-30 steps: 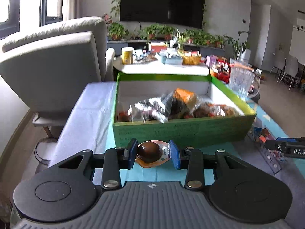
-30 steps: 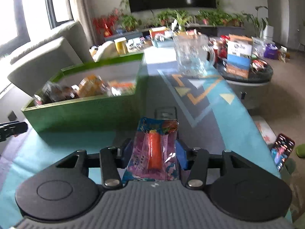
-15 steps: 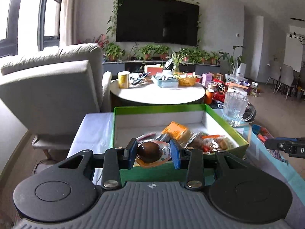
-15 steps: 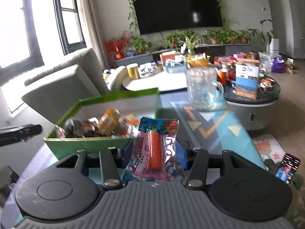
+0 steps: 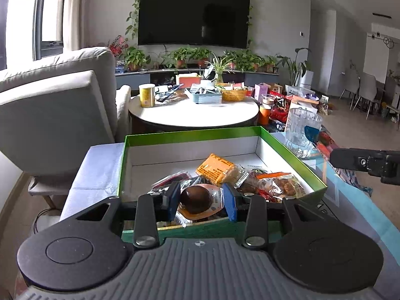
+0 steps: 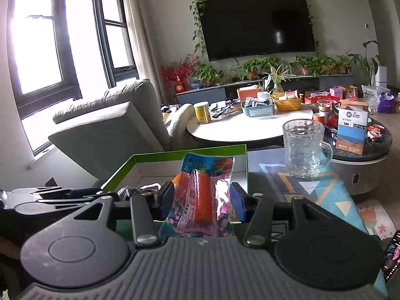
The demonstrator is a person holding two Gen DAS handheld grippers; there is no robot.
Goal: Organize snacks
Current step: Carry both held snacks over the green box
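Your left claw (image 5: 202, 201) is clenched on a clear packet holding a dark brown egg-shaped snack (image 5: 197, 199), its blue pads pressing the packet from both sides. The packet hangs just over the near wall of an open green cardboard box with a white inside (image 5: 295, 158). Inside that box, a heap of wrapped snacks lies toward the near side, with an orange rectangular packet (image 5: 215, 168) on top.

Your right claw (image 6: 202, 201) is clenched on a flat, shiny pink and blue packet with an orange stick inside (image 6: 203, 195). This packet stands upright between the pads, its top edge rising in front of the box's far wall, at the box's right end (image 6: 243, 150). The left claw shows at the left edge of the right wrist view, close beside the box.

The box sits on a bench covered by a teal cloth with triangle patterns (image 6: 332, 200). A clear glass mug with a handle (image 6: 303, 148) stands on the bench to the right of the box. Beyond lies a round white table (image 5: 195, 115) crowded with small things, and a grey armchair (image 5: 52, 105) stands to the left.
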